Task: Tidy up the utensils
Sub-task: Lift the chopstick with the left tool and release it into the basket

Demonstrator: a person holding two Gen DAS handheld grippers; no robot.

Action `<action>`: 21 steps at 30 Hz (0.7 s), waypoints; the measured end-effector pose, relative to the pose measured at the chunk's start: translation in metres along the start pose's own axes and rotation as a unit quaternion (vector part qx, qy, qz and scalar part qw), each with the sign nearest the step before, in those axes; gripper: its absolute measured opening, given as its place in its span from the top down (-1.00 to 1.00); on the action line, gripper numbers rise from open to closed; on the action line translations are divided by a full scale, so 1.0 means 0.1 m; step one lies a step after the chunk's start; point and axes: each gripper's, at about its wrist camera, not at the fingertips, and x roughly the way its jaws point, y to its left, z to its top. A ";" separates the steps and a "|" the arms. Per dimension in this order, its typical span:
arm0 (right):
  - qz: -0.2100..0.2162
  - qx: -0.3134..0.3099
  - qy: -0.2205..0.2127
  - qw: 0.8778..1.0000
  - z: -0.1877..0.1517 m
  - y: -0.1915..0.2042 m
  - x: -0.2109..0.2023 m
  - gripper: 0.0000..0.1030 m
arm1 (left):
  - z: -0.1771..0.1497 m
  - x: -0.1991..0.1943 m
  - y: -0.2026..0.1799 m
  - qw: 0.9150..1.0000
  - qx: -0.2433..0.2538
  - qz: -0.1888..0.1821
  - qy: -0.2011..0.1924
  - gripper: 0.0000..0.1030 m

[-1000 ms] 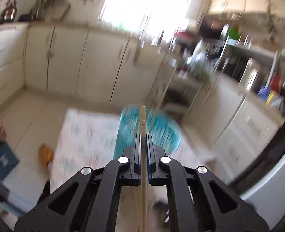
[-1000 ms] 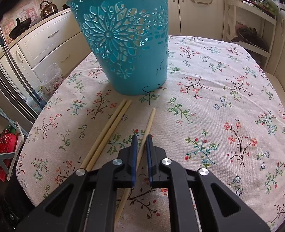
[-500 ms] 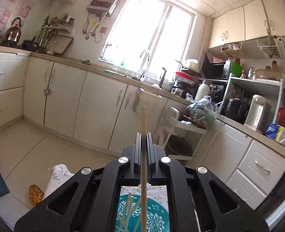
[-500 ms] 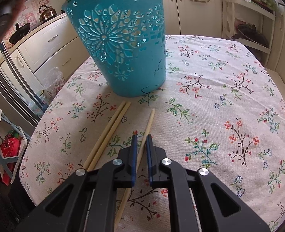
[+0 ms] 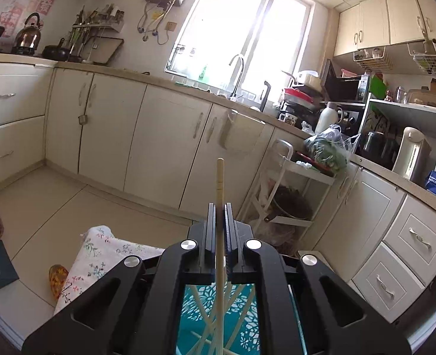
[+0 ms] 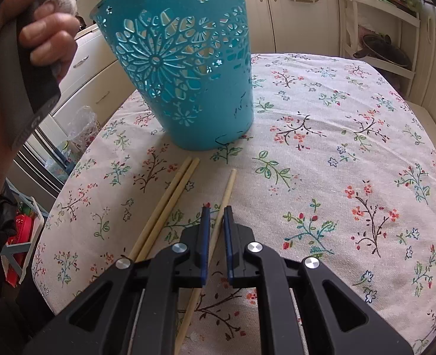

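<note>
Two views split the work. Largest in the right wrist view is the floral tablecloth [image 6: 351, 148] filling the lower frame, with the teal cut-out basket [image 6: 188, 74] standing at upper centre. At upper left the person's left hand [image 6: 25, 59] now grips its tool's handle beside the basket rim, where a second ago no hand showed. In the left wrist view the camera has swung from a blurred look down at the table to level with the kitchen cabinets [image 5: 164, 136], and the basket's inside [image 5: 241, 325] sits at bottom centre with several chopsticks leaning in it.

The left gripper [image 5: 220, 216] is clamped on a single upright chopstick [image 5: 219, 177] whose lower end already reaches into the basket, so release looks near. The right gripper [image 6: 215, 219] hangs slightly parted and empty over a lone chopstick [image 6: 220, 207] on the cloth; a touching pair [image 6: 170, 201] lies just left, so three await collection.
</note>
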 end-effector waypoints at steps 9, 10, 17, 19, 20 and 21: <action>0.001 -0.001 -0.001 1.000 0.00 -0.01 0.00 0.81 | 0.15 -0.07 -0.07 1.000 0.012 -0.008 -0.002 0.91; 0.001 -0.001 -0.001 1.000 0.00 -0.01 0.00 0.81 | 0.12 -0.06 -0.09 1.000 0.018 -0.008 0.006 0.91; 0.000 -0.002 -0.001 1.000 0.00 0.00 0.01 0.80 | -0.16 -0.03 -0.16 0.996 0.067 -0.003 0.064 0.89; 0.000 -0.005 -0.001 1.000 -0.01 0.01 0.01 0.77 | -0.23 -0.08 -0.14 0.994 0.077 -0.004 0.078 0.88; -0.001 -0.007 -0.001 1.000 -0.01 0.02 0.01 0.77 | -0.24 -0.12 -0.12 0.994 0.077 -0.004 0.079 0.81; -0.003 -0.010 -0.001 1.000 -0.01 0.03 0.01 0.77 | -0.24 -0.17 -0.09 0.994 0.077 -0.003 0.079 0.64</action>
